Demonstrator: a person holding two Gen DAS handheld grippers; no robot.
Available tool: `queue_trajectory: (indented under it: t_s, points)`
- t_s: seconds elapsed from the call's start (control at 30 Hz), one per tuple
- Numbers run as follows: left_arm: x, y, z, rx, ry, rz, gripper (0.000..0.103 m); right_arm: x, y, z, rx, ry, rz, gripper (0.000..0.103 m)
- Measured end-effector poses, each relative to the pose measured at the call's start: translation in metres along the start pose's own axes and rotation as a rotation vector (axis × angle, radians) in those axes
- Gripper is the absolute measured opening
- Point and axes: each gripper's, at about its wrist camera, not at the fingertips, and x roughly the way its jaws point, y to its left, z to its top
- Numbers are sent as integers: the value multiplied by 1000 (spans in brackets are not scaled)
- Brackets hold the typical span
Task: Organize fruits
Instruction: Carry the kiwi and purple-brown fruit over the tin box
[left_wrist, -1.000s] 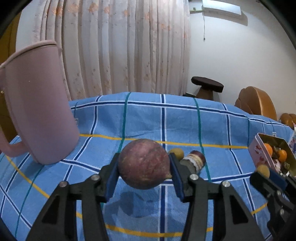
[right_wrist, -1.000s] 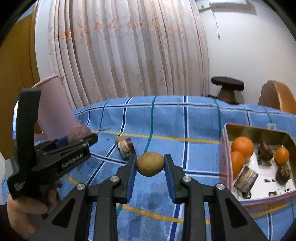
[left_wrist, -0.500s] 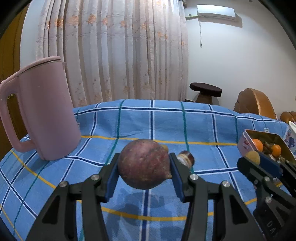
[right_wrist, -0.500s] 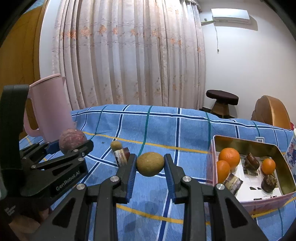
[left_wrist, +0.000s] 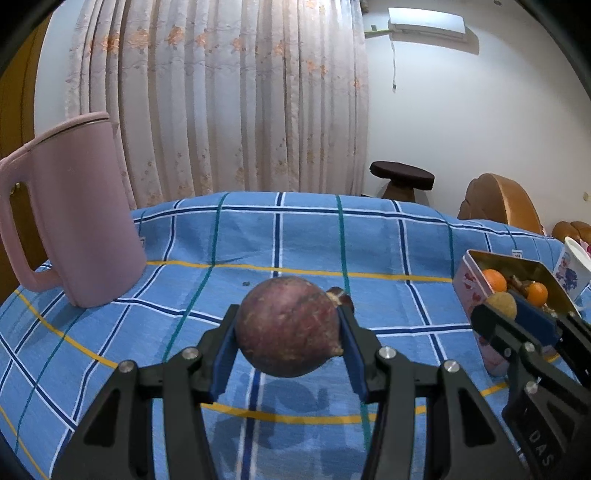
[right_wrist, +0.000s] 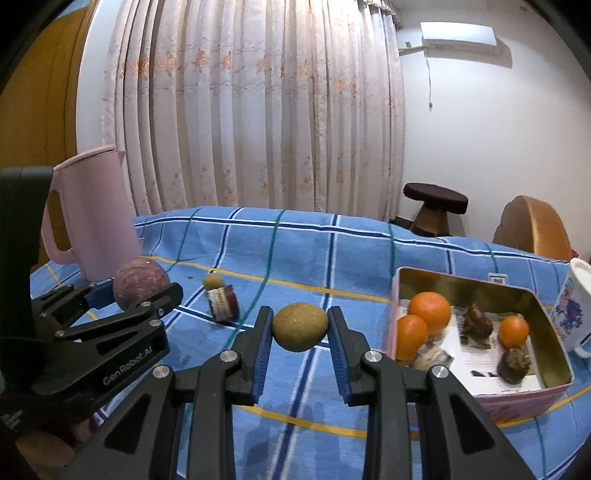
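My left gripper (left_wrist: 288, 332) is shut on a round purple fruit (left_wrist: 287, 330) and holds it above the blue checked cloth; that fruit also shows in the right wrist view (right_wrist: 139, 282). My right gripper (right_wrist: 300, 326) is shut on a small tan fruit (right_wrist: 300, 326), held above the cloth to the left of the pink tin (right_wrist: 517, 404). The tin holds three oranges (right_wrist: 430, 308) and dark wrapped pieces. A small tan fruit (right_wrist: 213, 281) and a wrapped piece (right_wrist: 221, 301) lie on the cloth between the grippers.
A tall pink jug (left_wrist: 77, 218) stands at the left of the table. A white flowered mug (right_wrist: 574, 302) stands right of the tin. A dark stool (right_wrist: 436, 206) and a wooden chair back (right_wrist: 532, 229) stand beyond the table, before a curtain.
Both grippers have risen and tilted up with their fruits still held. The tin now lies closer to the right gripper. The jug looks farther from the left gripper.
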Motion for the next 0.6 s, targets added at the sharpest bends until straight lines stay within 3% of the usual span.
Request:
queue_trajectory:
  t_s: [0.6]
  points:
    - [-8, -61, -3, 42, -20, -84, 53, -20, -53, -1, 28, -21, -64, 32]
